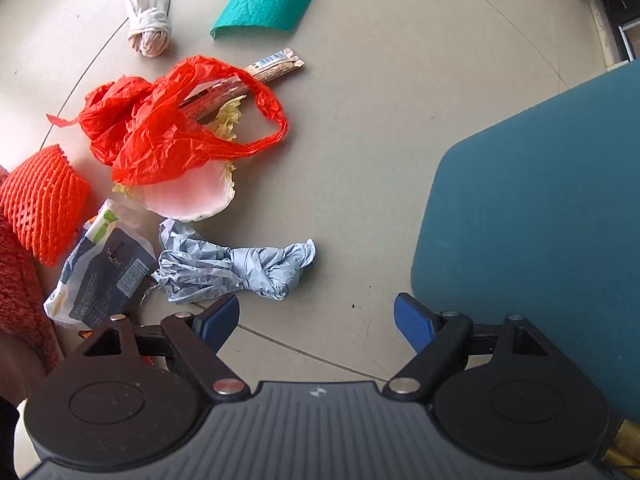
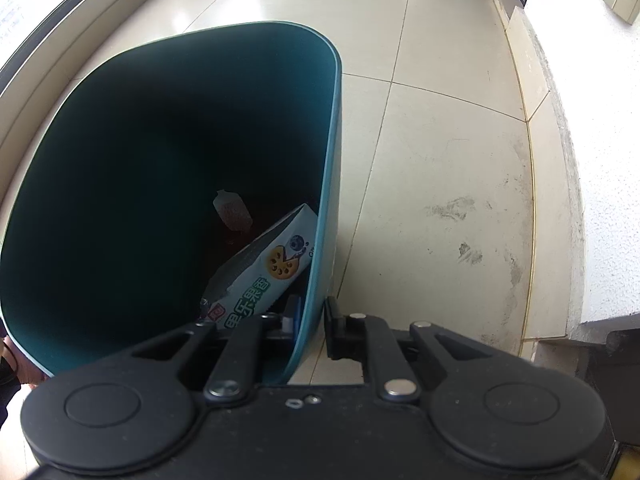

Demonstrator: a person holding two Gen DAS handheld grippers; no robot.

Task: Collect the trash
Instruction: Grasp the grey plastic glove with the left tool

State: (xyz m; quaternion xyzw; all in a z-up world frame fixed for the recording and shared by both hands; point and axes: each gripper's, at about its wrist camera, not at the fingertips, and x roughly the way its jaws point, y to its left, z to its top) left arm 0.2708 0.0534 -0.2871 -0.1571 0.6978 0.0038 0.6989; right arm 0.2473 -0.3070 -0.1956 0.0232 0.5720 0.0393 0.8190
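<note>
Trash lies scattered on the tiled floor in the left wrist view. My left gripper hangs open above it, with nothing between its blue pads. Just beyond its left pad lies a crumpled pale blue glove. Farther off are a red plastic bag, a cabbage leaf, a long snack wrapper, a dark wrapper and an orange foam net. My right gripper is shut on the rim of the teal bin. A snack packet lies inside the bin.
A knotted white cloth and a green sheet lie at the far side of the floor. The bin's outer wall fills the right of the left wrist view. A raised stone step borders the floor on the right.
</note>
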